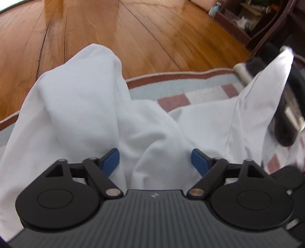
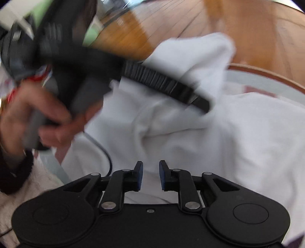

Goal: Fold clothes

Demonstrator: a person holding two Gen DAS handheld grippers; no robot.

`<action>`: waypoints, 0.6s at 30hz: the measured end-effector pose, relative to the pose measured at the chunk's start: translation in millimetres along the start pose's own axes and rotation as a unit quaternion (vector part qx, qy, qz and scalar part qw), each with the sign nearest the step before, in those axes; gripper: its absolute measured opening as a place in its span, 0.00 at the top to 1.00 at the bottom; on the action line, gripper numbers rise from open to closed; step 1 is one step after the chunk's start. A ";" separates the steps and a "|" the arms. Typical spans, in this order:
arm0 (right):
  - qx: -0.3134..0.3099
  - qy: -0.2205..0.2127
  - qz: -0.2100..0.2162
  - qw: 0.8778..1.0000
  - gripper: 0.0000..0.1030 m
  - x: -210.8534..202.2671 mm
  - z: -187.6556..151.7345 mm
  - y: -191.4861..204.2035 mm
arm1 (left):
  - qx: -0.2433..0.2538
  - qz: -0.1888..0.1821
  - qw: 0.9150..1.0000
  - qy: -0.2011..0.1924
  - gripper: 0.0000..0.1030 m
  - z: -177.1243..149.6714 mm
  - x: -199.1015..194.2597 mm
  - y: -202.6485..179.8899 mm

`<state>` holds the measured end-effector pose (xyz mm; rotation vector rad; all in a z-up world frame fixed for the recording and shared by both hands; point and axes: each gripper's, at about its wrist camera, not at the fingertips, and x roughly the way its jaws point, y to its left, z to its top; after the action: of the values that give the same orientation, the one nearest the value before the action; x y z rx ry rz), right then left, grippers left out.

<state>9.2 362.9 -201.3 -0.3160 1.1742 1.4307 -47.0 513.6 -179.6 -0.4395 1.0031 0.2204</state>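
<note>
A white garment (image 1: 80,106) lies bunched in tall folds on a rug. My left gripper (image 1: 155,162) stands wide open over it, and a ridge of cloth rises between its blue pads (image 1: 111,162) without either pad pressing on it. At the right of that view a corner of the cloth stands up against my blurred right gripper (image 1: 286,118). In the right wrist view the right gripper (image 2: 151,175) has a narrow gap between its pads, with the white garment (image 2: 238,133) behind it. A hand (image 2: 47,118) holds the left gripper (image 2: 202,104) there, blurred, with its fingers over the cloth.
The rug (image 1: 190,82) has a grey border, a red-brown edge and pink checks. Beyond it lies wooden floor (image 1: 133,28). Dark wooden furniture (image 1: 266,28) and a small bottle (image 1: 213,9) stand at the far right. A thin cable (image 2: 106,154) crosses the cloth near the right gripper.
</note>
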 end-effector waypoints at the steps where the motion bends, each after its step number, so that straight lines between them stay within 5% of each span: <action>1: 0.015 -0.013 -0.002 1.000 0.74 -10.1 -1.1 -4.4 | 0.007 0.008 1.000 0.005 0.13 -2.6 2.0 -3.6; 5: 0.039 -0.050 -0.069 0.996 0.73 -45.3 -5.4 -13.4 | 0.047 0.057 0.997 0.013 0.11 -8.4 5.2 -19.6; 6: 0.036 -0.056 -0.093 0.993 0.73 -55.5 -8.0 -13.4 | 0.050 0.071 0.996 0.012 0.19 -9.2 5.8 -21.7; 7: 0.033 -0.062 -0.116 0.991 0.73 -66.8 -11.5 -12.1 | 0.049 0.084 0.995 0.008 0.29 -9.4 5.9 -22.7; 9: 0.040 -0.078 -0.149 0.985 0.71 -93.3 -19.2 -15.2 | 0.033 0.104 0.994 -0.009 0.80 -7.5 4.5 -19.8; 12: 0.111 -0.089 -0.176 0.974 0.64 -118.7 -34.6 -28.8 | -0.016 0.104 0.994 -0.033 0.86 -1.2 -5.1 -8.7; 18: 0.215 -0.100 -0.144 0.961 0.64 -135.1 -59.6 -55.1 | -0.001 0.124 0.989 -0.076 0.88 2.0 -30.0 -23.4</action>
<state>67.0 225.3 -150.6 -0.0320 1.1840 0.9030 -52.5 494.3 -147.2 -0.2929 0.9056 0.4719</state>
